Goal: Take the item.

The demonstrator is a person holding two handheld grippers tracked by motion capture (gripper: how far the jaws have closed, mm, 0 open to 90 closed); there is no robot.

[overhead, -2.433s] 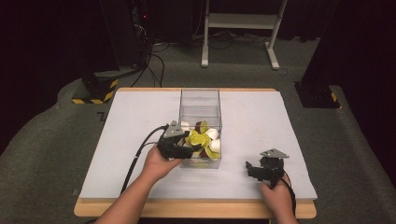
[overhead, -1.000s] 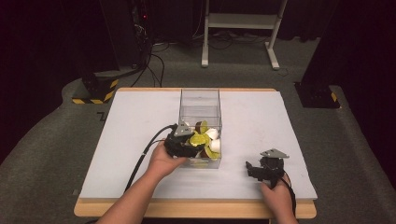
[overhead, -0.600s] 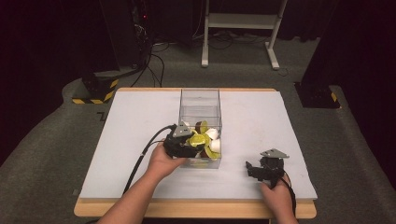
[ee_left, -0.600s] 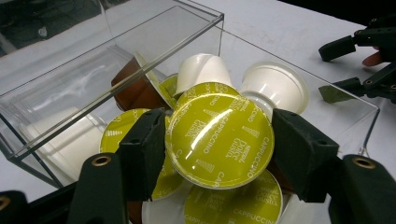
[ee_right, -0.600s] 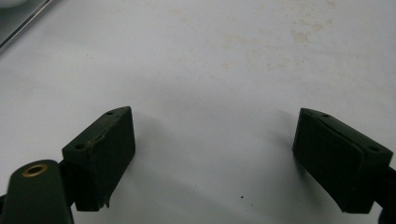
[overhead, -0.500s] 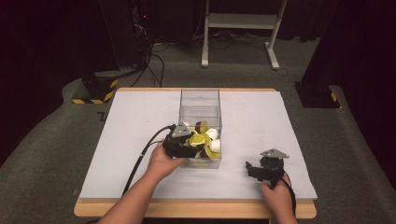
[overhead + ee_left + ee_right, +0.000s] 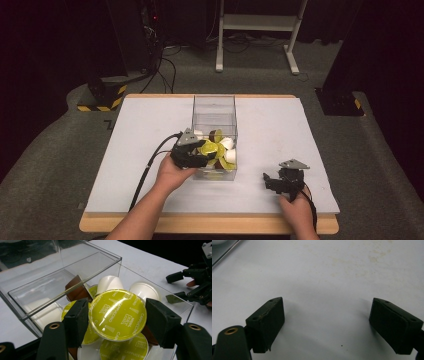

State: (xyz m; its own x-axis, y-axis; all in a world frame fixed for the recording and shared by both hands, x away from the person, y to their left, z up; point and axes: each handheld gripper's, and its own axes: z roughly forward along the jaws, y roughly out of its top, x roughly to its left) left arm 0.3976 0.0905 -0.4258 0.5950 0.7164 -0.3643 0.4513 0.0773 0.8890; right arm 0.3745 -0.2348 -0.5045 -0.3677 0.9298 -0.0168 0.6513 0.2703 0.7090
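From the high view, the left gripper (image 7: pixel 192 152) sits at the near left wall of a clear box (image 7: pixel 215 107) that stands in the middle of the white counter (image 7: pixel 140 130). Its fingers hold a yellow-green capsule (image 7: pixel 209 148) at the box's near end, among other capsules: white ones, brown ones and more yellow-green ones. The left hand (image 7: pixel 172 172) grips the tool from the near side, and a black cable runs off toward the near left edge. The right gripper (image 7: pixel 281 181) rests low over the counter at the near right, well apart from the box, with the right hand (image 7: pixel 295 210) behind it.

In the left gripper view, the two black fingers (image 7: pixel 77 321) stand on either side of the yellow-green capsule (image 7: pixel 117 315), whose foil lid faces the camera and reads "cappuccino". The left finger touches its rim; the right one lies against the opposite rim or just beside it. The capsule sits above the heap, over a white capsule (image 7: pixel 108 283) and a brown capsule (image 7: pixel 77 290), inside the clear box (image 7: pixel 75 270). The right gripper (image 7: pixel 192 287) shows far right over the counter.

In the right gripper view, the fingers (image 7: pixel 268 320) are spread wide with nothing between them, above the bare, faintly stained counter (image 7: pixel 332 277).
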